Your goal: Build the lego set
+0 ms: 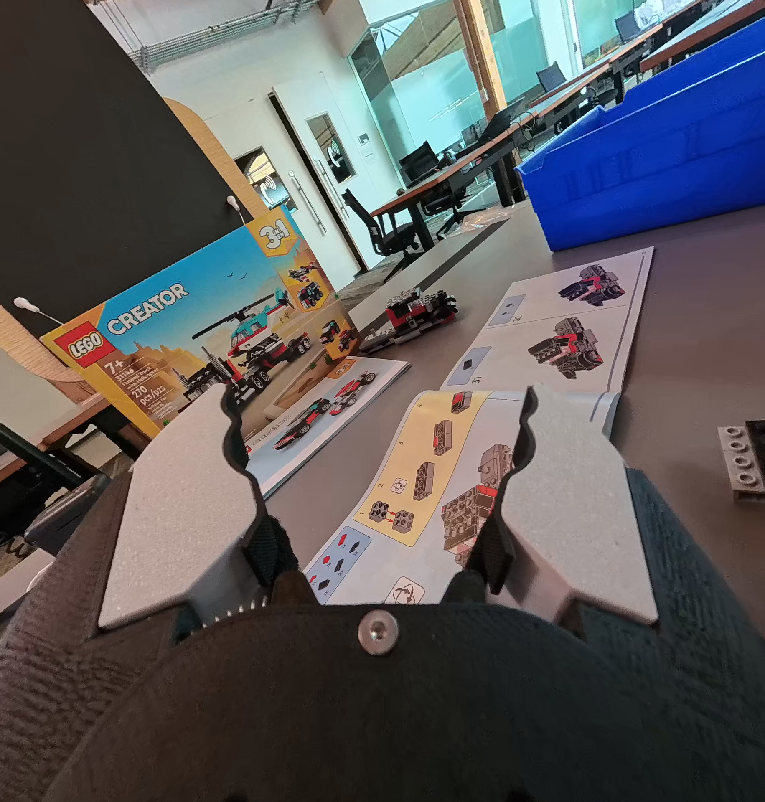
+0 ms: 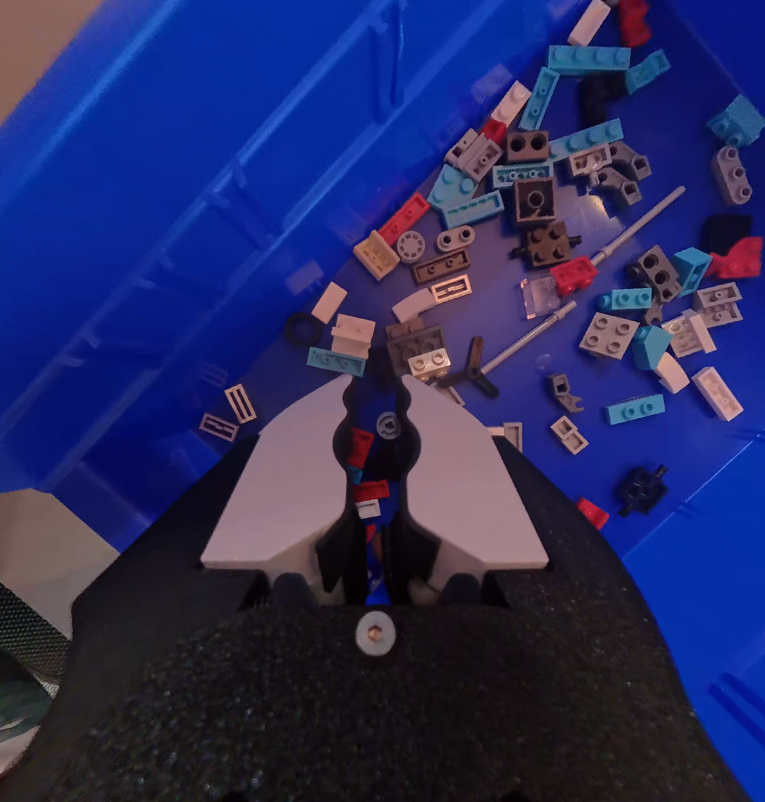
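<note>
Right claw nearly closed, empty, over bricks in bin. Left claw wide, empty above manual. Match the part to the manual first, then open wider and pinch 1 brick.

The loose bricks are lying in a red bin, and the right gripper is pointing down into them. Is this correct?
Not quite: the bin is blue, not red, as the right wrist view shows. The rest holds: the loose bricks lie on its floor, and the right gripper points down into them.
</note>
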`<state>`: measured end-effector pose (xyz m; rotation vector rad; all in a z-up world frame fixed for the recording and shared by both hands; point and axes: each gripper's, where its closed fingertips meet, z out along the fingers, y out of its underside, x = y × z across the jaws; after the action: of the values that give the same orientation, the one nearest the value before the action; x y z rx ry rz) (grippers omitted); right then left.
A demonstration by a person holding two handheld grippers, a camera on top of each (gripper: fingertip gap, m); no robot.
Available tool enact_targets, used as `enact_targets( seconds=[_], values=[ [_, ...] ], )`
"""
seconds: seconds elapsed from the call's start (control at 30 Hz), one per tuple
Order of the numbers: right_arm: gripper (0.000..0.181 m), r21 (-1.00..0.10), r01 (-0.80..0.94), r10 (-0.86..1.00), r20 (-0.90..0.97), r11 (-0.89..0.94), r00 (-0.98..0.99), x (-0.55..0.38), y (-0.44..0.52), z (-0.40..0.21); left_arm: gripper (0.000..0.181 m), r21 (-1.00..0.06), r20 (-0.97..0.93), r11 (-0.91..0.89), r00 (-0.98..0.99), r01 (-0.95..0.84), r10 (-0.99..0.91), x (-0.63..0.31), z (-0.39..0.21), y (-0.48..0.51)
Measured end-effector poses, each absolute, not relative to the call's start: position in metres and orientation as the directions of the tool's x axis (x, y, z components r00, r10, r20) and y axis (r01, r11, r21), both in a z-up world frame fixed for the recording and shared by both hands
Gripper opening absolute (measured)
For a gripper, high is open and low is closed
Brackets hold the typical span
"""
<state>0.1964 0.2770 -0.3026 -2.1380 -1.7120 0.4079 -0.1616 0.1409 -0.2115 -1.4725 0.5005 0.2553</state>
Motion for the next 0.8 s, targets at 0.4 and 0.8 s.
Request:
enact_targets(
  seconds=[0.4,0.8],
  values=[
    [0.001,-0.477,0.876,0.991,0.061,-0.076,0.119,0.192,0.280,-0.301,0.120,-0.862,-0.506,0.075,0.844,-0.502,-0.176,-0.154,-0.219,0.142],
    [0.007,-0.478,0.876,0.992,0.066,-0.066,0.111,0.192,0.281,-0.300,0.120,-0.862,-0.506,0.078,0.842,-0.501,-0.187,-0.151,-0.219,0.139]
  ],
)
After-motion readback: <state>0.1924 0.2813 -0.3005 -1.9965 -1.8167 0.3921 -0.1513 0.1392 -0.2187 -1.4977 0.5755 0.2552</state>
